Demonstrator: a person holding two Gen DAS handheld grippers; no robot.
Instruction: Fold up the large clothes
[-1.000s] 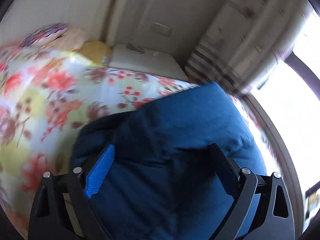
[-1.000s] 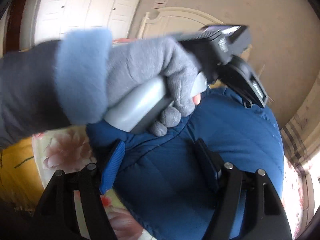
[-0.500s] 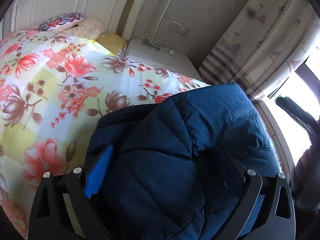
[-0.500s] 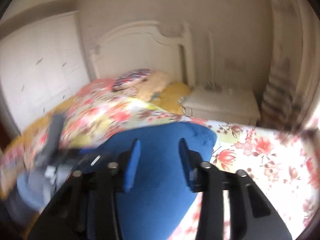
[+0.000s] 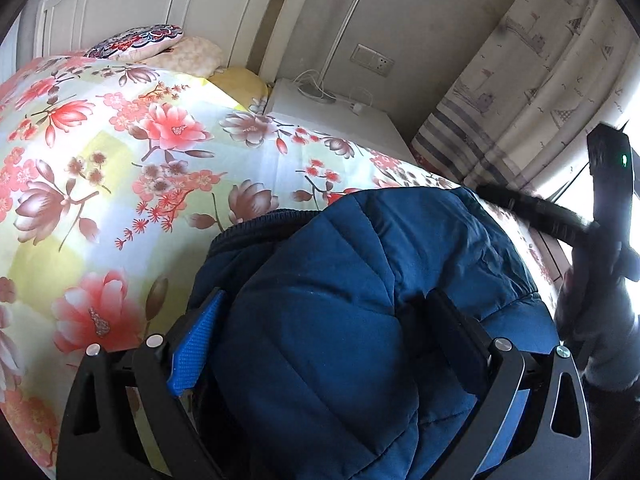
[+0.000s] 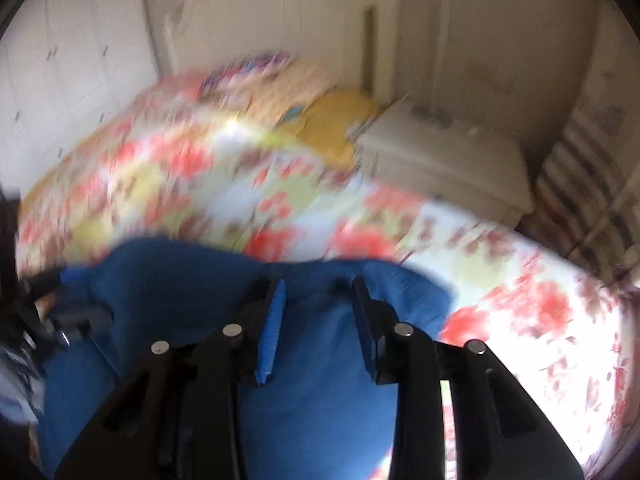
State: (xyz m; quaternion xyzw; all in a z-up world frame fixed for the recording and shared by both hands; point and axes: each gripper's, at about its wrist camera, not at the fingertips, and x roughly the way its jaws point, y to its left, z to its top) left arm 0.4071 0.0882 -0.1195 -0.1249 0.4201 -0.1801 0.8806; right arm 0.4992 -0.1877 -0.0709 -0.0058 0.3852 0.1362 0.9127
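A dark blue padded jacket (image 5: 360, 280) lies bunched on a floral bedspread (image 5: 120, 168). In the left wrist view my left gripper (image 5: 324, 316) stands wide open, with a thick fold of the jacket bulging between its jaws. The right gripper's body (image 5: 608, 200) shows at the right edge there. The right wrist view is motion-blurred: my right gripper (image 6: 318, 304) is over the jacket (image 6: 304, 400), jaws part open with a narrow gap, blue cloth between and below them. Whether it pinches the cloth is unclear.
A white headboard (image 5: 168, 4) and pillows (image 5: 140, 38) are at the bed's far end. A white nightstand (image 5: 328, 120) with cables stands beside the bed. Striped curtains (image 5: 520, 92) and a bright window are at the right. White wardrobe doors (image 6: 72, 80) are at the far left.
The right gripper swung off the left hand to face the headboard, and its jaws narrowed. The left view steadied and tilted up over the jacket; its jaws stayed wide.
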